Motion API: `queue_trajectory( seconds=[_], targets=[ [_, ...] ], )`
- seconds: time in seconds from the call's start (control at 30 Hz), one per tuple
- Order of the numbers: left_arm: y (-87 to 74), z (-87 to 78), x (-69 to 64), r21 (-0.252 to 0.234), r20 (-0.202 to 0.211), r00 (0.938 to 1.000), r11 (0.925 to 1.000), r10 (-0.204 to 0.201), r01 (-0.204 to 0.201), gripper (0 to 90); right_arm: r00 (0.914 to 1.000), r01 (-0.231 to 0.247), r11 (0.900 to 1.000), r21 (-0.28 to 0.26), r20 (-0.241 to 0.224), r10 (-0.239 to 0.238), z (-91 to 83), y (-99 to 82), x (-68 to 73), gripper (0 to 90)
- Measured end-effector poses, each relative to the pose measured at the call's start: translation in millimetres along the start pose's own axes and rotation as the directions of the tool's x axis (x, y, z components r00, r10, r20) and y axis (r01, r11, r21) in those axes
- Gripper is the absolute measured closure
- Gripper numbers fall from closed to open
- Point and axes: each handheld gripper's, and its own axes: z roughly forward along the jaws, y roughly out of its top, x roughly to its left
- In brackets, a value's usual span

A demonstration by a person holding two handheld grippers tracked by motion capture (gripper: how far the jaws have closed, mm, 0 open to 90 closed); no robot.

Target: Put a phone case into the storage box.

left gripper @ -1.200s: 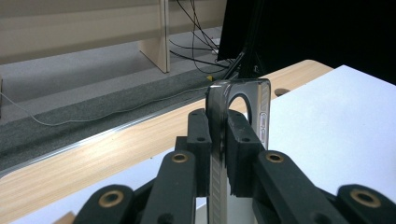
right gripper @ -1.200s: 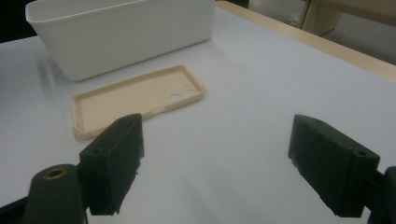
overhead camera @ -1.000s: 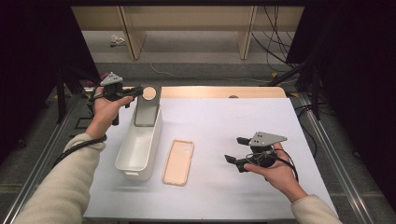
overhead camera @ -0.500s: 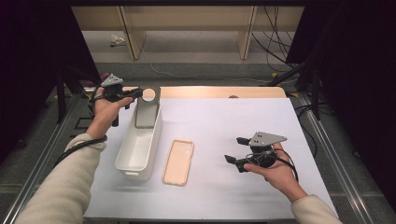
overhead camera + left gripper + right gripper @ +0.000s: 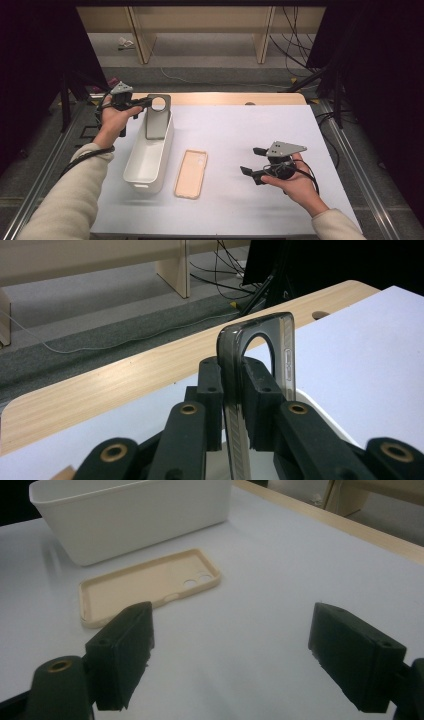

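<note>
A smoky grey phone case (image 5: 157,120) stands upright at the far end of a white bin (image 5: 131,156), its camera cutout at the top. My left gripper (image 5: 145,102) comes in from the left and is shut on the case's upper edge; in the left gripper view the case (image 5: 280,355) sits clamped between the pads of that gripper (image 5: 232,375). A beige phone case (image 5: 191,173) lies flat, inside up, right of the bin. My right gripper (image 5: 249,160) hovers open over the table to its right, jaws pointing at the beige case (image 5: 145,587); nothing lies between its jaws (image 5: 230,650).
The white mat (image 5: 250,125) covers the table, with a wooden strip (image 5: 225,98) along its far edge. Metal rails run down both sides. The bin's side wall (image 5: 135,515) rises beyond the beige case in the right gripper view.
</note>
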Motion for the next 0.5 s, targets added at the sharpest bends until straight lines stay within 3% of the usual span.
queue_trajectory(
  seconds=[0.5],
  targets=[
    [-2.4, 2.7, 3.2, 0.029, -0.032, 0.9994, 0.9996, 0.008, -0.007, 76.4, 1.0000, 0.001, 1.0000, 0.002, -0.003, -0.001, 0.8, -0.2, 0.3, 19.4]
  ],
)
